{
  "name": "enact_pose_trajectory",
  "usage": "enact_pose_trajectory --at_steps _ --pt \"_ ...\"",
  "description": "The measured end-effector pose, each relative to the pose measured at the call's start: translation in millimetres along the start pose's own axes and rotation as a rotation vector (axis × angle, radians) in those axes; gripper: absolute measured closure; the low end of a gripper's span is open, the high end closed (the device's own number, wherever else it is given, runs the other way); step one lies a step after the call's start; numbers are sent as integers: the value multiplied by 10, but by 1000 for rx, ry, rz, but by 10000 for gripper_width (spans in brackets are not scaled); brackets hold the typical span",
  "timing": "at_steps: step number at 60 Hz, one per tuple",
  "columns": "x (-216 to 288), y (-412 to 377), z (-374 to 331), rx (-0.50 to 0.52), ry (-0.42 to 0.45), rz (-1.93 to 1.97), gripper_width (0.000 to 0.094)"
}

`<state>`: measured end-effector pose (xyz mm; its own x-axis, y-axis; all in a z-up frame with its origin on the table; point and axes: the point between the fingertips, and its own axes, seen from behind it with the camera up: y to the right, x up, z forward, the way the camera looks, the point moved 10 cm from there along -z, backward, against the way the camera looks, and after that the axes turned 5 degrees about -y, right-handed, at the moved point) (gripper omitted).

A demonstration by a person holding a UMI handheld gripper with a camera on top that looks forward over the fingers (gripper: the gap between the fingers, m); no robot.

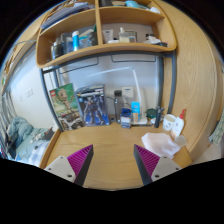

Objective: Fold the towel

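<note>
My gripper (112, 163) hangs open over a wooden desk (108, 148), its two magenta pads (78, 160) wide apart with only bare desk between them. A crumpled white cloth, the towel (161, 143), lies on the desk beyond the right finger, close to the desk's right side. Neither finger touches it.
At the back of the desk stand boxes and books (78, 105), bottles (120, 105) and a small plant (152, 115). A wooden shelf unit (105, 30) with several items hangs above. Another bottle (180, 122) stands at the right behind the towel.
</note>
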<state>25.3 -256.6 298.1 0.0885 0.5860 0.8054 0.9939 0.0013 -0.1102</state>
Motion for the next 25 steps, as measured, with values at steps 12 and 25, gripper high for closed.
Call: enact_pose_trajectory --at_steps 12,25 --pt "-284 -348 -276 -11 -5 -48 119" --pt "-412 -594 -457 -9 11 -46 120"
